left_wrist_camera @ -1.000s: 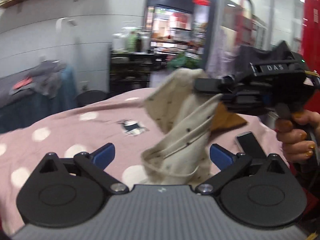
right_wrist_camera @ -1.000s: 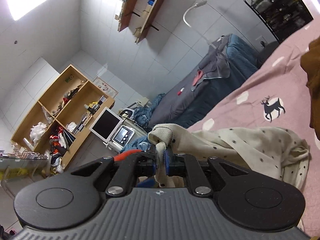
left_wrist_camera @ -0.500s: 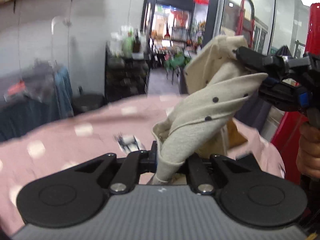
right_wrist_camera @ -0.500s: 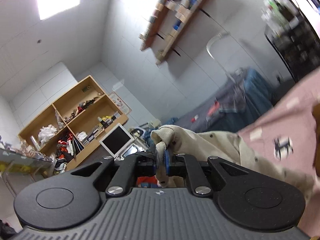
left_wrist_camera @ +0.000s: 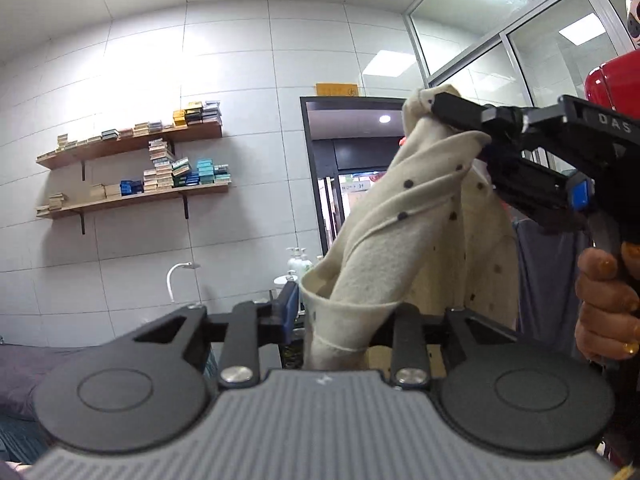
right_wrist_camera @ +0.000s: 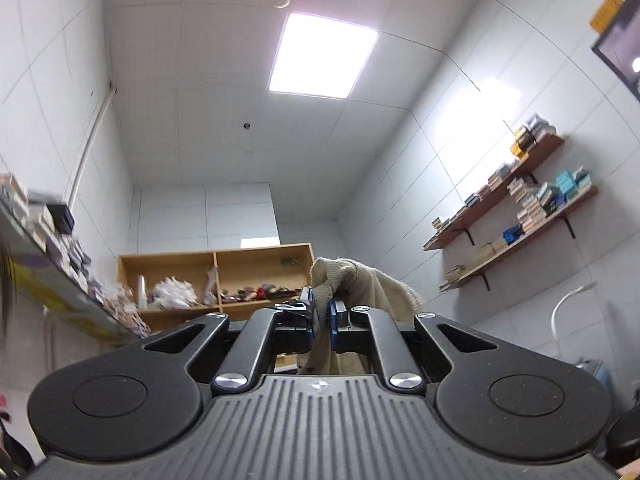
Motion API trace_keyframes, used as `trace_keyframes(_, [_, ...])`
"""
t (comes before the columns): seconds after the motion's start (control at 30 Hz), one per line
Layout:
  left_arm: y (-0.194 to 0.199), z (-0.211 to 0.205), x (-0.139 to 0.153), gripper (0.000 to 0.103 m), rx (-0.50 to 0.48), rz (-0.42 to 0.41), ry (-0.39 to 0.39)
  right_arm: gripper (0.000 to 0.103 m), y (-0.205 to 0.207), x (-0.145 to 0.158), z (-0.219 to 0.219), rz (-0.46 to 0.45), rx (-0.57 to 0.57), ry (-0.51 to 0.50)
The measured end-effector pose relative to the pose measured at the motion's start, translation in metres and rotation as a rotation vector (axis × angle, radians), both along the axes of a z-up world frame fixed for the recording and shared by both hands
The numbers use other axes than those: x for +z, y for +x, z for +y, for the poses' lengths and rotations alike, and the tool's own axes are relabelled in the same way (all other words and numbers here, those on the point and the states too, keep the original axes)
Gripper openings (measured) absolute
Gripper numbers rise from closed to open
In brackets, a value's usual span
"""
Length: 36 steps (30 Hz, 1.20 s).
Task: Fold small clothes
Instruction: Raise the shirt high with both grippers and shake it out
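Observation:
A cream garment with dark dots (left_wrist_camera: 404, 240) hangs in the air between both grippers, twisted into a loose roll. My left gripper (left_wrist_camera: 340, 316) is shut on its lower edge; the cloth hides the right finger. My right gripper (right_wrist_camera: 321, 312) is shut on a bunched corner of the same garment (right_wrist_camera: 352, 280). In the left wrist view the right gripper's tips (left_wrist_camera: 434, 106) hold that corner up and to the right of the left gripper. Both cameras tilt upward, so the bed is out of view.
Wall shelves with stacked boxes (left_wrist_camera: 160, 168) hang on the tiled wall. A dark doorway (left_wrist_camera: 352, 184) and pump bottles (left_wrist_camera: 298, 264) stand behind the garment. A wooden cubby shelf (right_wrist_camera: 216, 280) shows in the right wrist view. The person's hand (left_wrist_camera: 604, 300) grips the right handle.
My left gripper closed on the garment's lower edge. Both grippers then lifted the garment up off the pink bed and tilted upward, so walls and ceiling fill the views.

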<state>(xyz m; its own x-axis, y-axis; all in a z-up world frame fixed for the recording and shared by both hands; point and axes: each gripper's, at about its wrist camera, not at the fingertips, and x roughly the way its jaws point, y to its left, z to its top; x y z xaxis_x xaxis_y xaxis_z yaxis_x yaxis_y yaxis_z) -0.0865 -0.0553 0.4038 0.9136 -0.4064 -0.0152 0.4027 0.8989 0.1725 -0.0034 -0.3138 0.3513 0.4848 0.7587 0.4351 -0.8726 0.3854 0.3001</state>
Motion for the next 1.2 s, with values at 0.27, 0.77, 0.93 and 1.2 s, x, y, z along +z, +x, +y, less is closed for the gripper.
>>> trace_keyframes(0.27, [0.031, 0.004, -0.027, 0.068, -0.092, 0.244, -0.053, 0.014, 0.011, -0.006, 0.004, 0.121, -0.005, -0.02])
trace_keyframes(0.77, [0.057, 0.068, -0.119, 0.006, -0.273, 0.576, -0.296, 0.014, 0.012, -0.024, -0.003, 0.18, -0.023, -0.039])
trace_keyframes(0.93, [0.043, 0.091, -0.067, 0.002, -0.091, 0.33, -0.305, 0.014, 0.01, -0.027, -0.001, 0.204, -0.07, -0.09])
trace_keyframes(1.2, [-0.055, 0.079, 0.071, 0.002, 0.027, -0.223, -0.14, 0.014, -0.032, 0.081, -0.008, -0.104, -0.166, -0.081])
